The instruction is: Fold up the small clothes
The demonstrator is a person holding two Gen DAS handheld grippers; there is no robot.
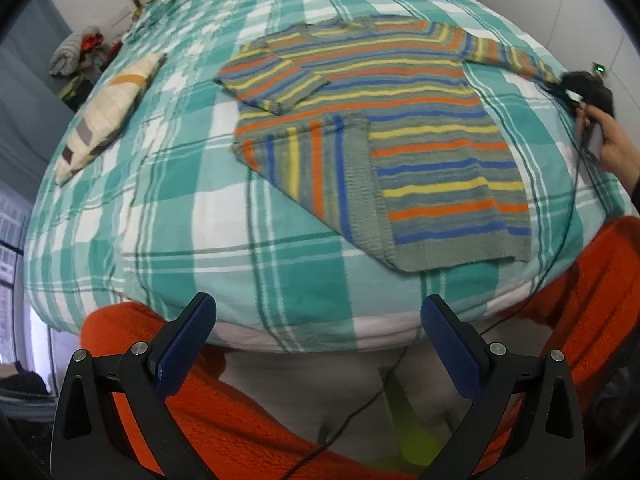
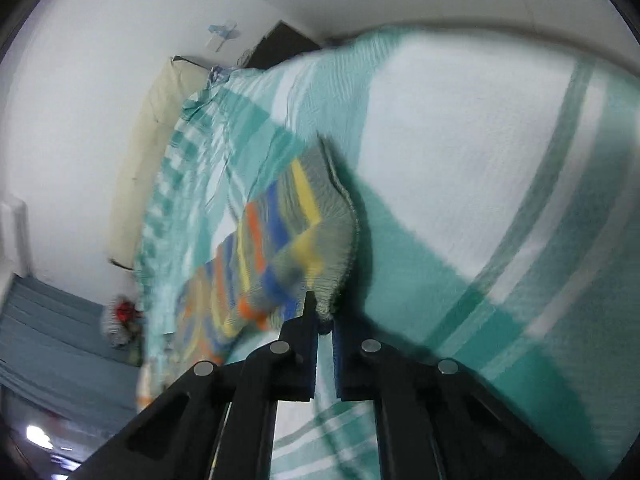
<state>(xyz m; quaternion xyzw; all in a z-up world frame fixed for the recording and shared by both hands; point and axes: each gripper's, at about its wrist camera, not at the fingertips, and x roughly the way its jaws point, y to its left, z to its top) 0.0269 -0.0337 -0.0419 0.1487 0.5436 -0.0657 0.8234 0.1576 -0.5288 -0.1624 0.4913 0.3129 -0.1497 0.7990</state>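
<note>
Right claw (image 2: 325, 320) pinches the cuff of the striped sweater (image 1: 372, 128), spread across the bed (image 1: 168, 208) near its right edge, with one sleeve and the bottom-left corner already folded in, while the left claw (image 1: 318, 344) hangs wide and empty, so the other sleeve and final folds look outstanding.

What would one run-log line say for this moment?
left gripper: open, idle | right gripper: shut on sleeve cuff | striped sweater: left sleeve folded in, on bed
</note>
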